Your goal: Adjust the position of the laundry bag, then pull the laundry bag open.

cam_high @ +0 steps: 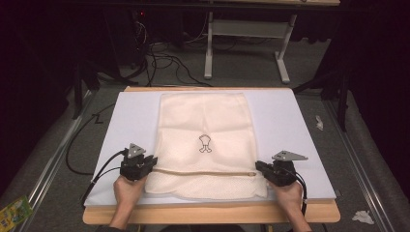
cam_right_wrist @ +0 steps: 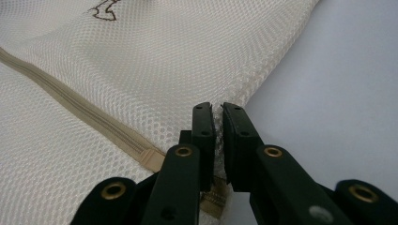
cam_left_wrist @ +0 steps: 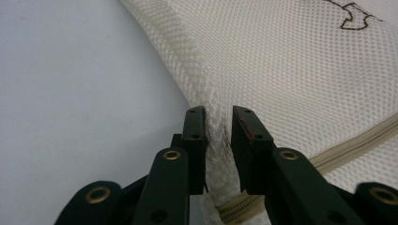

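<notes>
A cream mesh bag (cam_high: 205,121) lies flat on the white board (cam_high: 130,121), with a small brown emblem (cam_high: 205,144) at its middle and a tan zipper (cam_high: 208,172) running across near its front edge. My left gripper (cam_high: 153,162) sits at the bag's left edge by the zipper's end. Its jaws (cam_left_wrist: 218,115) stand slightly apart with the mesh (cam_left_wrist: 291,70) edge loose between them. At the bag's right edge is my right gripper (cam_high: 258,166). Its jaws (cam_right_wrist: 218,110) are nearly together, pinching the mesh (cam_right_wrist: 141,61) edge just beside the zipper (cam_right_wrist: 70,105).
The white board rests on a wooden table (cam_high: 208,212) whose front edge shows below my hands. Grey floor with cables (cam_high: 159,58) and a table frame (cam_high: 246,43) lies beyond. A green packet (cam_high: 14,211) lies on the floor at the lower left, and crumpled paper (cam_high: 362,216) at the lower right.
</notes>
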